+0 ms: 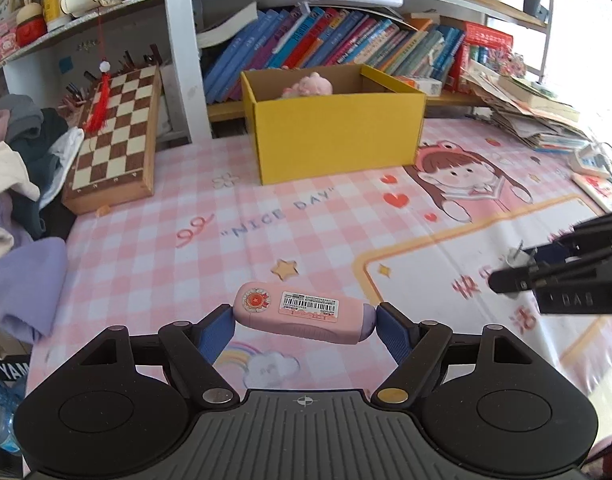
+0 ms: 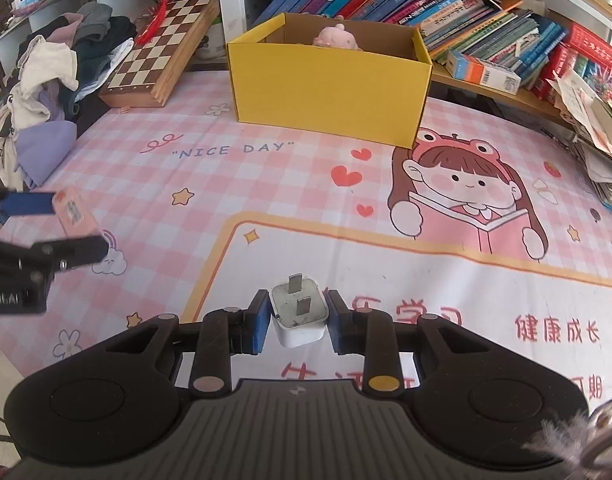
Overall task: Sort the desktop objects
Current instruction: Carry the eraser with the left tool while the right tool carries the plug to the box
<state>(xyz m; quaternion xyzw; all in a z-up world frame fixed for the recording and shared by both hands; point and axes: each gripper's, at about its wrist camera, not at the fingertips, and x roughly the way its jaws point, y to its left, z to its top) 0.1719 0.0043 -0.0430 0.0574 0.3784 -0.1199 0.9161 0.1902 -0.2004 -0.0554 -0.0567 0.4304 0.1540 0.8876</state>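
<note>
At the far left a chessboard [image 1: 113,136] leans beside a heap of clothes [image 1: 17,184], and the left gripper [image 1: 303,322] clamps a pink oblong case [image 1: 303,318] end to end between its blue pads [image 1: 213,334], held crosswise above the pink checked desk mat [image 1: 185,240]. Behind, near the middle, a yellow box [image 2: 330,84] stands open on the mat with a pink plush toy [image 2: 336,38] inside. To the right, the right gripper [image 2: 297,322] is closed on a white plug adapter [image 2: 298,316], prongs pointing forward, over the mat's white panel.
</note>
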